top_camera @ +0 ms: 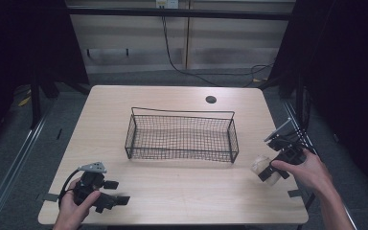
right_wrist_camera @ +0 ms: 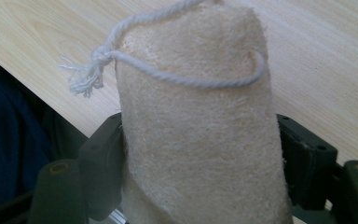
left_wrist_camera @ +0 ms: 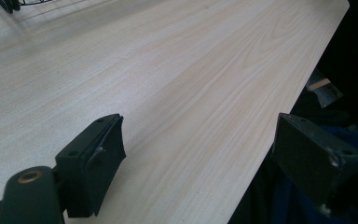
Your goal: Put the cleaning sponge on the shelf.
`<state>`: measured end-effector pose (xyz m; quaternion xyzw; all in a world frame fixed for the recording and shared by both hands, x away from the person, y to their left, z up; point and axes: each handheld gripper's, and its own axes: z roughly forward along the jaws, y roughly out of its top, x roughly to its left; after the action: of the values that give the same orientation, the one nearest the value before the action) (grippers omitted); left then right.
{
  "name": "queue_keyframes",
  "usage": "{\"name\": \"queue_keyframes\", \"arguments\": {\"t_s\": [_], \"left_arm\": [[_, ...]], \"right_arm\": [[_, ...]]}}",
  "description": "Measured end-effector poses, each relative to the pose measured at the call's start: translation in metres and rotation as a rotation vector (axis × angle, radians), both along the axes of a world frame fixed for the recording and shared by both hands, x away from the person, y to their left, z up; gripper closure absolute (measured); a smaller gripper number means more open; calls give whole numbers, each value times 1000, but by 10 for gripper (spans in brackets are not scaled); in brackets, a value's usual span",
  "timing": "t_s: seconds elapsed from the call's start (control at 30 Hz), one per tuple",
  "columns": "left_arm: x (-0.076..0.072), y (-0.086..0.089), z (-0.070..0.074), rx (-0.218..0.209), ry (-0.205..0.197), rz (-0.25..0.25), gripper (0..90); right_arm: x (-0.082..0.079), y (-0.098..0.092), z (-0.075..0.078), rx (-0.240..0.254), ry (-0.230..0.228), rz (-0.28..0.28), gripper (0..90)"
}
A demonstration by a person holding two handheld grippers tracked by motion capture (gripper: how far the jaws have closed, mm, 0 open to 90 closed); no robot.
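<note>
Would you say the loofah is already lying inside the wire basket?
No, the loofah sits clamped in the right gripper near the table's right edge, apart from the wire basket.

Pale wooden table (top_camera: 172, 191), black wire basket (top_camera: 182, 136) on it, seemingly empty.

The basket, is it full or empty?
Empty. In the high view the wire basket shows only bare table through its mesh; the loofah sponge is outside it, held in the right gripper.
</note>
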<state>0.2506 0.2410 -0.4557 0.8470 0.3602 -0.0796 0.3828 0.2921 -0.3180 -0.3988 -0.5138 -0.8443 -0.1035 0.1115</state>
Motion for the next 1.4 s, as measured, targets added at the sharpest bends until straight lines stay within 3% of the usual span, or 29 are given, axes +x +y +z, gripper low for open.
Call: {"name": "queue_keyframes", "arguments": {"t_s": [0.5,0.73,1.13,1.4], "left_arm": [[0,1,1,-5,-4,6,163],[0,1,1,-5,-4,5,163],[0,0,0,-6,0,9,163],[0,1,0,-4,0,7,163]], "right_arm": [[1,7,25,37,-24,32,264],[3,14,34,24,-20,60,264],[17,34,48,55,-41,102,264],[29,47,48,57,-36,115,263]]}}
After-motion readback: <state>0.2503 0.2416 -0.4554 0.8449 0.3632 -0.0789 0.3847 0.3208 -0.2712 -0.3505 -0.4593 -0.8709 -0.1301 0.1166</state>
